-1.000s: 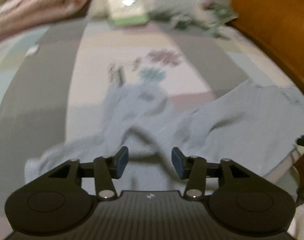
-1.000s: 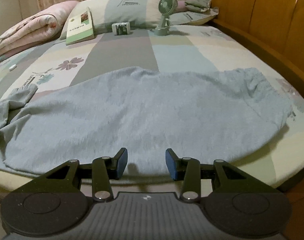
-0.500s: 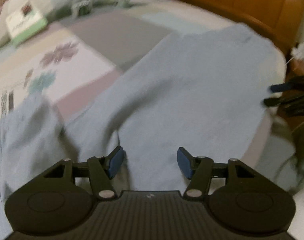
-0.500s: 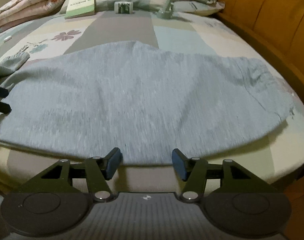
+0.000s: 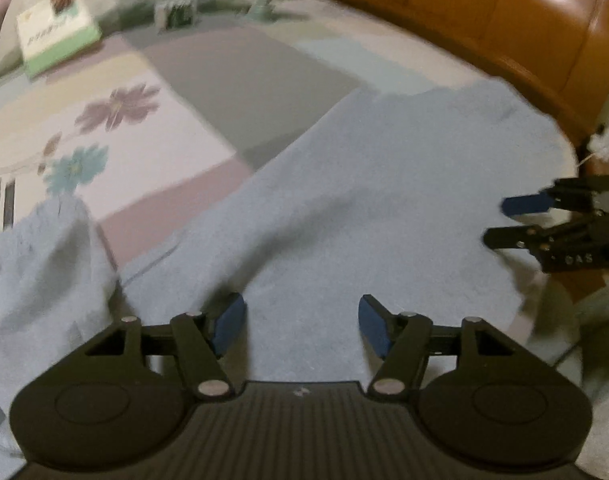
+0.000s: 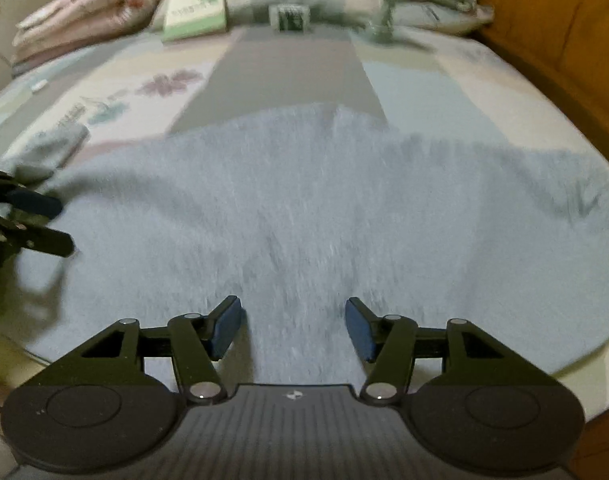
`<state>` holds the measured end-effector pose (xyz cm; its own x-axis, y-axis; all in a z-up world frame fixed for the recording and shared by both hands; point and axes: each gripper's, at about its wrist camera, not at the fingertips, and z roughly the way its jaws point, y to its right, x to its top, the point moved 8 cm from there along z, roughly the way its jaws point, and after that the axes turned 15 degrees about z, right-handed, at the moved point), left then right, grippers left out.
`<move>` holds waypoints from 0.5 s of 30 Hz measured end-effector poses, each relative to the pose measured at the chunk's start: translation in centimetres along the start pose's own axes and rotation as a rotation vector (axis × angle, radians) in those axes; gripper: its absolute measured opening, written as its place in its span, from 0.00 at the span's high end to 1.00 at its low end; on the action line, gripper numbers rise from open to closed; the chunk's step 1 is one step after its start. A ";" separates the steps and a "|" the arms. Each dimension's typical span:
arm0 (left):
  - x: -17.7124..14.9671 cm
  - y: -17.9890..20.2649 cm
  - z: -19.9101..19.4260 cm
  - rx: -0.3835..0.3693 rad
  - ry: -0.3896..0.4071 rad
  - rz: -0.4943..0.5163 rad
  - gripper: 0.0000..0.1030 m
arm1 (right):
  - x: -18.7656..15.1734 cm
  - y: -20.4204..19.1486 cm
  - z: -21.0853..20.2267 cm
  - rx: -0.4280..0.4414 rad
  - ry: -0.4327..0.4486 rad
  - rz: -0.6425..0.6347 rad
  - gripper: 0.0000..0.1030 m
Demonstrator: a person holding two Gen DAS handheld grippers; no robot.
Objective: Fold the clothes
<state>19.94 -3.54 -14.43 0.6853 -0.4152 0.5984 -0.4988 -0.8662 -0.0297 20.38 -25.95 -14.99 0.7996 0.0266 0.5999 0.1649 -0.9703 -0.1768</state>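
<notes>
So far we've folded nothing: the grey-blue sweater (image 6: 324,208) lies spread flat on the patchwork bedsheet (image 5: 208,92), directly under and ahead of both claws. Left gripper (image 5: 302,322) and right gripper (image 6: 292,326) are both released, empty, over its near hem. Every fold is left, we judge.
</notes>
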 end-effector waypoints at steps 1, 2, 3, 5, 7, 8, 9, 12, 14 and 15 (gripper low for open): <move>-0.2 -0.1 -0.1 -0.003 -0.010 0.001 0.36 | -0.2 0.2 -0.2 0.011 0.003 0.010 0.30; -0.3 -0.2 -0.3 -0.003 -0.027 -0.007 0.36 | -0.4 0.4 -0.4 0.022 0.005 0.021 0.29; -0.2 -0.4 -0.7 -0.011 -0.043 -0.028 0.38 | -0.6 0.6 -0.6 0.032 0.007 0.030 0.29; 0.9 -0.6 -1.8 -0.045 -0.012 -0.045 0.39 | -0.6 0.9 -0.8 0.036 0.004 0.040 0.29; 3.1 -1.3 -3.2 -0.050 0.088 -0.031 0.40 | -0.4 0.8 -0.7 0.039 0.002 0.049 0.29; 4.0 -1.9 -3.6 -0.040 0.122 -0.024 0.42 | -0.4 0.8 -0.6 0.038 0.002 0.052 0.29; 5.0 -2.5 -3.9 -0.029 0.153 -0.017 0.47 | -0.3 0.7 -0.5 0.037 0.002 0.054 0.28; 6.1 -4.5 -2.8 0.047 0.132 -0.003 0.78 | -0.3 0.7 -0.6 0.028 0.004 0.054 0.28; 5.9 -5.0 -1.8 0.079 0.097 0.028 0.80 | -0.2 0.8 -1.0 0.018 0.010 0.058 0.28; 5.8 -5.3 -1.3 0.095 0.080 0.044 0.80 | -0.1 0.8 -1.3 0.013 0.015 0.061 0.28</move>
<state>25.87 -0.94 -9.80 0.6174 -0.4332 0.6566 -0.4726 -0.8716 -0.1307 19.72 -27.04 -14.15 0.7998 -0.0359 0.5992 0.1240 -0.9668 -0.2235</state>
